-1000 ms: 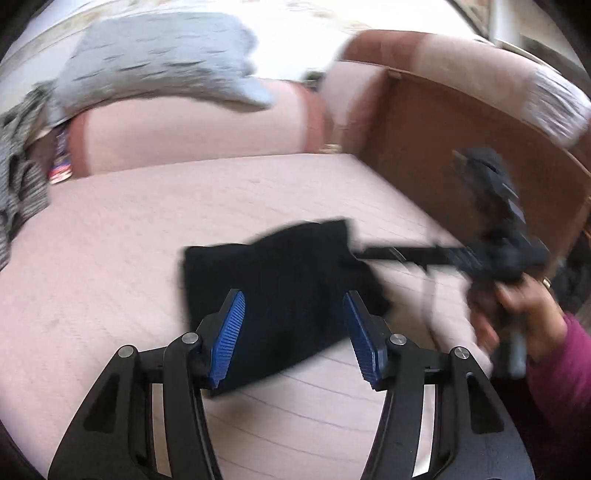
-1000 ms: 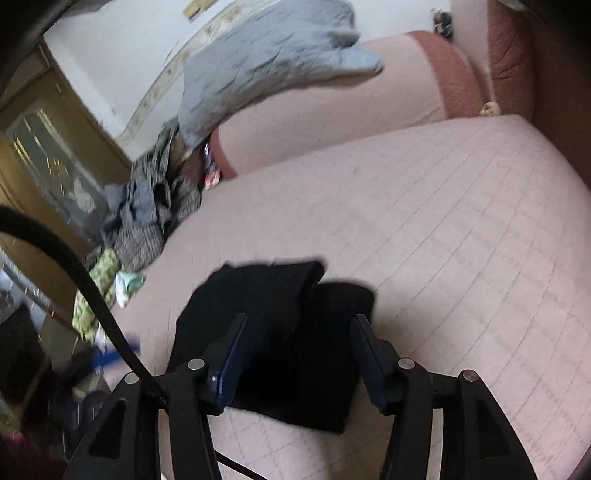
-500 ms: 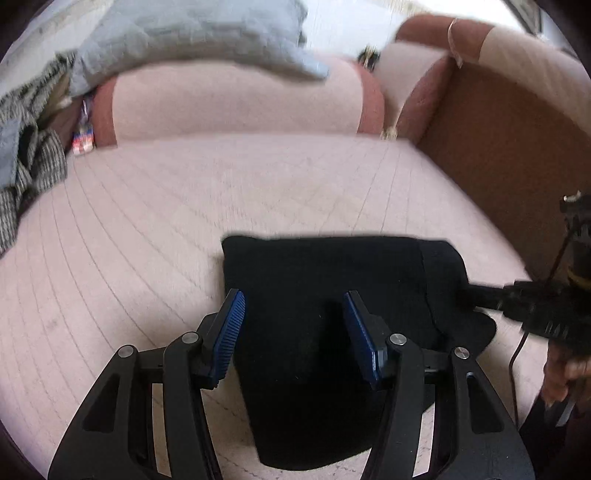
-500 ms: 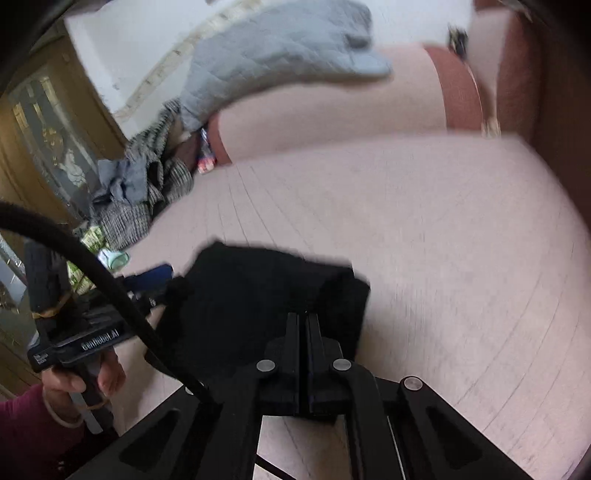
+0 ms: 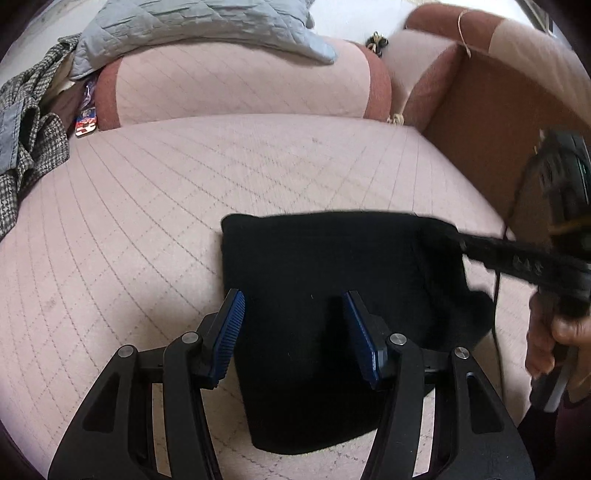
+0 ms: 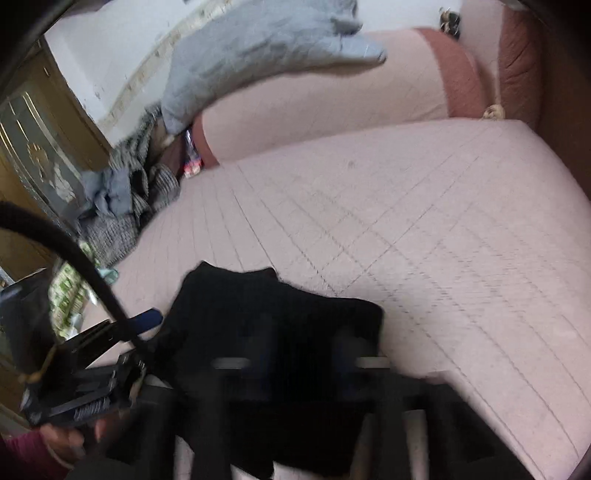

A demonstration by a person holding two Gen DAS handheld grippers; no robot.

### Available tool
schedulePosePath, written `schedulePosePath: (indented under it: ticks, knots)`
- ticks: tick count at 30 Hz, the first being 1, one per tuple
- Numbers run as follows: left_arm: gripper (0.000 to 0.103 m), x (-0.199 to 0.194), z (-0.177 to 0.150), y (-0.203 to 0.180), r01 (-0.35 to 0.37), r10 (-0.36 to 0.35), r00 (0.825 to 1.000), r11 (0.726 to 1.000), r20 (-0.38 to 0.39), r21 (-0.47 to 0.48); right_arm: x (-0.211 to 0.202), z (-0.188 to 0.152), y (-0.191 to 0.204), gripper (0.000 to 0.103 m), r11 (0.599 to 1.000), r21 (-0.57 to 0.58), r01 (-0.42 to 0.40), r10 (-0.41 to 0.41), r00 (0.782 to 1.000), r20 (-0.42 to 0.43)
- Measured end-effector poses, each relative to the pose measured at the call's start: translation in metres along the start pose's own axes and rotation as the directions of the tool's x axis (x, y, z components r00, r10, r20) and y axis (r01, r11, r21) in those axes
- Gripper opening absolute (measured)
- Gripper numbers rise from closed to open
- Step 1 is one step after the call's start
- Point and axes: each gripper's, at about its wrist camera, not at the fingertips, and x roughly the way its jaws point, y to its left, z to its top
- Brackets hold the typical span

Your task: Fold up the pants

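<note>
The black pants (image 5: 325, 280) lie folded into a compact bundle on the pink quilted mattress (image 5: 147, 229). My left gripper (image 5: 293, 332) hovers over the near part of the bundle, jaws wide open and empty. My right gripper (image 5: 465, 240) reaches in from the right at the bundle's far right corner. In the right wrist view the pants (image 6: 280, 325) sit just ahead of my right gripper (image 6: 301, 363). It is badly motion-blurred, with the fingers spread apart. The left gripper (image 6: 110, 332) shows at the left edge there.
A pink bolster (image 5: 236, 88) with a grey quilt (image 5: 199, 22) on it runs along the far side. A pile of checked and grey clothes (image 5: 26, 140) lies at the far left. A brown headboard (image 5: 491, 122) rises on the right.
My right gripper was shut half a second ago and its fingers now stand apart, blurred in motion. The pants bundle has settled flat. My left gripper stays open above it.
</note>
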Motion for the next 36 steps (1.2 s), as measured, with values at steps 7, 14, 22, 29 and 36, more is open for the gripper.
schedulePosePath:
  ticks: [7,14,22,29,36]
  knots:
    - [0.057,0.008,-0.006,-0.010,-0.038,0.037,0.999,0.999,0.021,0.016,0.016,0.001,-0.006,0.004,0.990,-0.034,0.138,-0.138,0.990,-0.003]
    - [0.056,0.000,-0.005,-0.003,-0.040,0.040,0.999,0.999,0.004,-0.020,-0.027,0.000,0.016,0.007,0.989,-0.084,0.120,-0.116,0.992,0.045]
    - [0.056,-0.013,-0.010,-0.006,-0.068,0.068,0.998,0.997,0.005,-0.032,-0.034,-0.033,0.055,0.008,0.984,-0.177,0.037,-0.035,0.999,0.014]
    - [0.058,-0.007,-0.023,-0.008,-0.083,0.083,0.997,0.995,-0.011,-0.050,-0.019,-0.055,0.030,0.008,0.993,-0.102,0.067,-0.070,0.997,-0.025]
    - [0.058,-0.020,-0.018,-0.008,-0.102,0.102,0.995,0.993,-0.011,-0.058,-0.041,-0.046,0.041,0.013,0.991,-0.119,0.060,-0.059,0.998,0.014]
